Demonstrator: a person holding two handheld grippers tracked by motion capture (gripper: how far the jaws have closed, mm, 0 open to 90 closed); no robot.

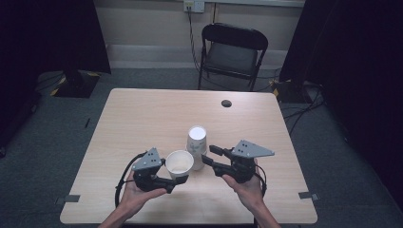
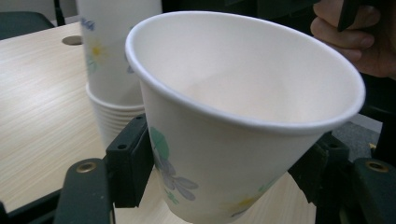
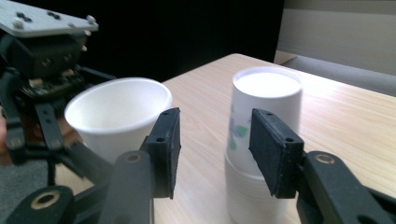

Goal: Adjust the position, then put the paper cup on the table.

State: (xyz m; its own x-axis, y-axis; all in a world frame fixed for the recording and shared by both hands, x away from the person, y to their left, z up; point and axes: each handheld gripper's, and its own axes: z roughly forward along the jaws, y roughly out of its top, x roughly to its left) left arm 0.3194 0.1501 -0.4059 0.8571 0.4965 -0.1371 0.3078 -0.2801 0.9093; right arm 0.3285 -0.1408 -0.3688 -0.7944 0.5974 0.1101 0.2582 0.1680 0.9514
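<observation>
While we are looking down from the high view, the left gripper (image 1: 178, 182) is holding a single paper cup (image 1: 179, 164) mouth-up at the near middle of the table (image 1: 142, 118), its jaws pressing narrowly on the cup's lower wall; the left gripper view is showing the same cup (image 2: 243, 116) tilted between the black pads, with its flower print facing the camera. Just to the right and slightly farther off, the stack of inverted cups (image 1: 196, 142) is standing upright on the wood, apart from the held cup. We are seeing the right gripper (image 1: 208, 156) pointing left toward that stack, and in the right gripper view its jaws are standing partly apart with the stack (image 3: 261, 140) beyond them and nothing pressed between the pads (image 3: 167, 149); they are gripping nothing. We are judging that the work in hand is the separating of one cup from the stack, and that this part is already accomplished, since the cup is free and the stack is standing alone. What is remaining, as far as we are able to tell, is the setting down of the freed cup somewhere on the bare table, and perhaps further cups are waiting to be taken off. A folding chair (image 1: 233, 52) is standing beyond the far edge.
</observation>
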